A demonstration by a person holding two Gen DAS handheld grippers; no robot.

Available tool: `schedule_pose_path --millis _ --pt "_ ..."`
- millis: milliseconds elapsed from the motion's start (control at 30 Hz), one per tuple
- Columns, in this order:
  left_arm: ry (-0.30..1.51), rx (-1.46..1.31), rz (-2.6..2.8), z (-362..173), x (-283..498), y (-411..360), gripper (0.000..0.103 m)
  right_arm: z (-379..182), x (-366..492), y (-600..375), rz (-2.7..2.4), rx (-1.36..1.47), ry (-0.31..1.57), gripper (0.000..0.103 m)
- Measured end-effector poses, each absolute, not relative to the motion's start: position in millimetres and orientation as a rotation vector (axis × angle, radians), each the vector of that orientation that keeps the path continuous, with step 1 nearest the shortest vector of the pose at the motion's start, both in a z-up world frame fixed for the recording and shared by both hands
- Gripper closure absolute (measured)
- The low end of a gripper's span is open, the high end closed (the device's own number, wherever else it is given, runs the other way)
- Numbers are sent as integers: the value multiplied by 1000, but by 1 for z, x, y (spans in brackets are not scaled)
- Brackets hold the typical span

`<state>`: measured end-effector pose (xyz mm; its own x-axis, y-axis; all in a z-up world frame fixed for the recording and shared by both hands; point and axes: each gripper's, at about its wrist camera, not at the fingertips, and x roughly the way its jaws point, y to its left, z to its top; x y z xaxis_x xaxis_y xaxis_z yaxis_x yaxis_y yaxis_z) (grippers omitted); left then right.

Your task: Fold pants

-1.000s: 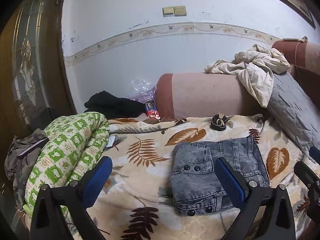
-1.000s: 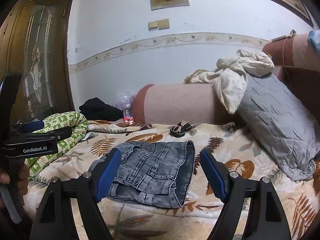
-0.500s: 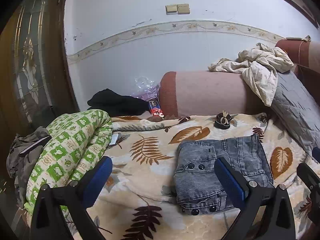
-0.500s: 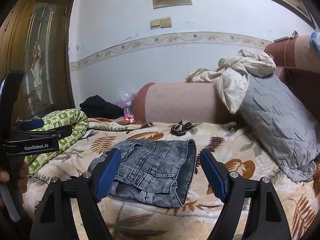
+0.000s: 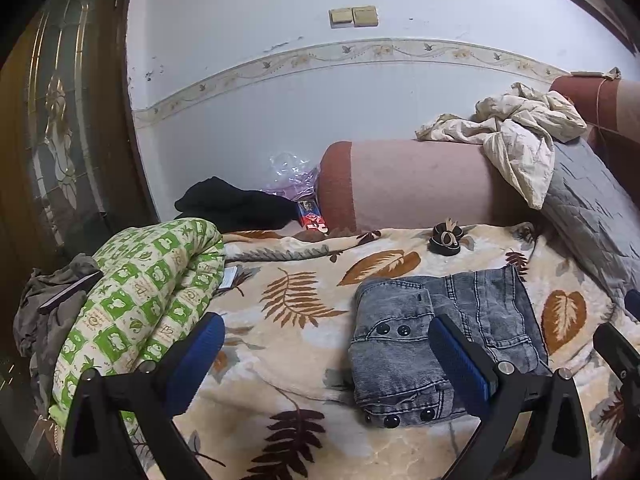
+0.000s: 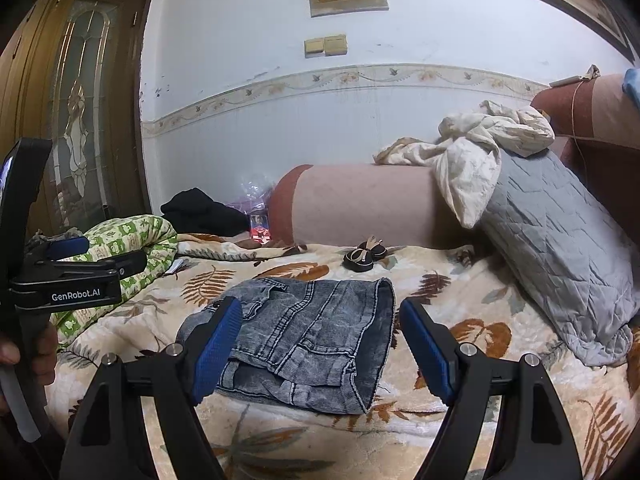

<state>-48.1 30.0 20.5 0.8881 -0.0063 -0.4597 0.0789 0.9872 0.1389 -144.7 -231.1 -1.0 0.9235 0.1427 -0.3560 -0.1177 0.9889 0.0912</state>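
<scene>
Pants (image 6: 304, 336) folded on leaf-print blanket (image 6: 460, 280) | left gripper (image 5: 324, 356) jaws wide | right gripper (image 6: 320, 344) jaws wide, empty

White wall (image 5: 280, 120), wooden door (image 6: 80, 120), bolster (image 5: 420, 184)

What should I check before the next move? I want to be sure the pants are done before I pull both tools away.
1. Grey denim pants folded into a compact stack: ok.
2. Pants lie flat on the leaf-print blanket: ok.
3. Right tool open, pads clear of the denim: ok.
4. Left tool open, nothing between its pads: ok.
5. Edges of the layers line up: cannot tell; the near edge looks slightly uneven.
6. Green quilt apart from the pants: ok.
</scene>
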Motion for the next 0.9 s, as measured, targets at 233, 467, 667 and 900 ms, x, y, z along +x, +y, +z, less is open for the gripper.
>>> schedule_pose_path --millis 233,467,667,900 --pt "477 155 -44 21 -49 30 0 -1 -145 -231 137 60 370 21" --pt "482 151 -48 20 -50 29 0 -1 -144 -230 142 54 372 21" --pt "484 153 -56 20 -50 28 0 -1 -145 -230 149 48 372 21" --pt "484 154 -61 21 -50 27 0 -2 -145 -229 154 35 372 21"
